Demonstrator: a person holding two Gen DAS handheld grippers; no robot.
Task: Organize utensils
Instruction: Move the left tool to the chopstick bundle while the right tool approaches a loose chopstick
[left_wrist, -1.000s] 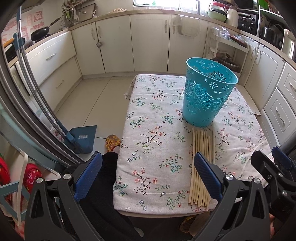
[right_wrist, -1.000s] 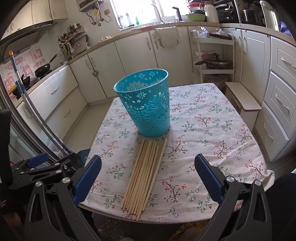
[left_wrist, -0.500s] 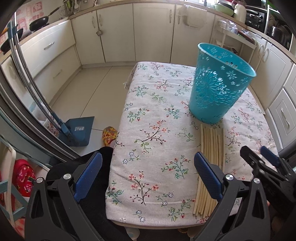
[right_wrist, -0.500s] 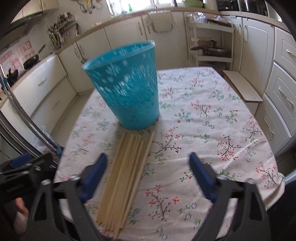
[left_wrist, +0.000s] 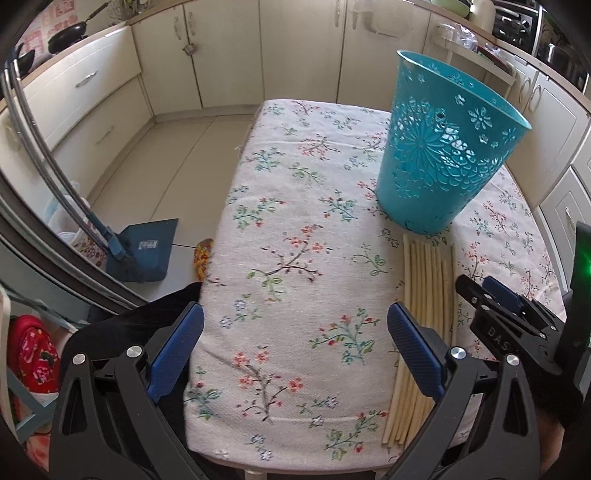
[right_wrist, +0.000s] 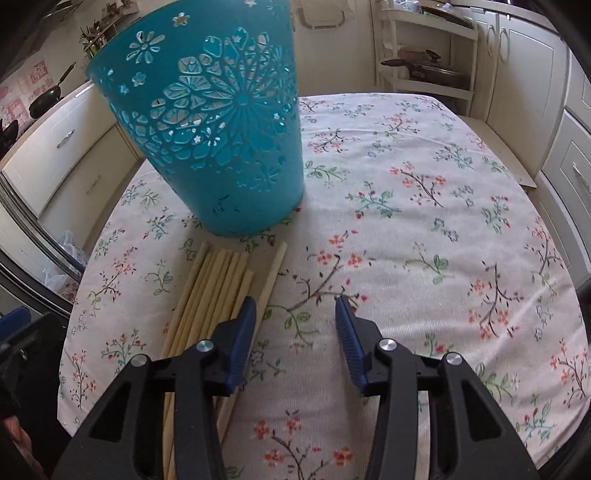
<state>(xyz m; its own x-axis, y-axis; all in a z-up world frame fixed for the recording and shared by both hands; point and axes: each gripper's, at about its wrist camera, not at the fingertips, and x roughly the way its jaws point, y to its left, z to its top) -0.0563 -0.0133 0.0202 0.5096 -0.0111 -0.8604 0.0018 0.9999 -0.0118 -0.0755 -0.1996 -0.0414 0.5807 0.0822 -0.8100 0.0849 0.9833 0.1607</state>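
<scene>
Right gripper (right_wrist: 295, 325) has just been closing, jaws half apart over bare tablecloth (right_wrist: 424, 258). The chopsticks (right_wrist: 218, 291) lie just left, below the teal basket (right_wrist: 214, 140). I'd shift left and pinch one. Left gripper (left_wrist: 295, 339) gapes wide.

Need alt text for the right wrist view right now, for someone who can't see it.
Right tongs, half open with jaws that have just been closing and nothing between them, hang over a floral tablecloth. Their left pad is over the right edge of a row of chopsticks lying before an upright teal basket.
</scene>
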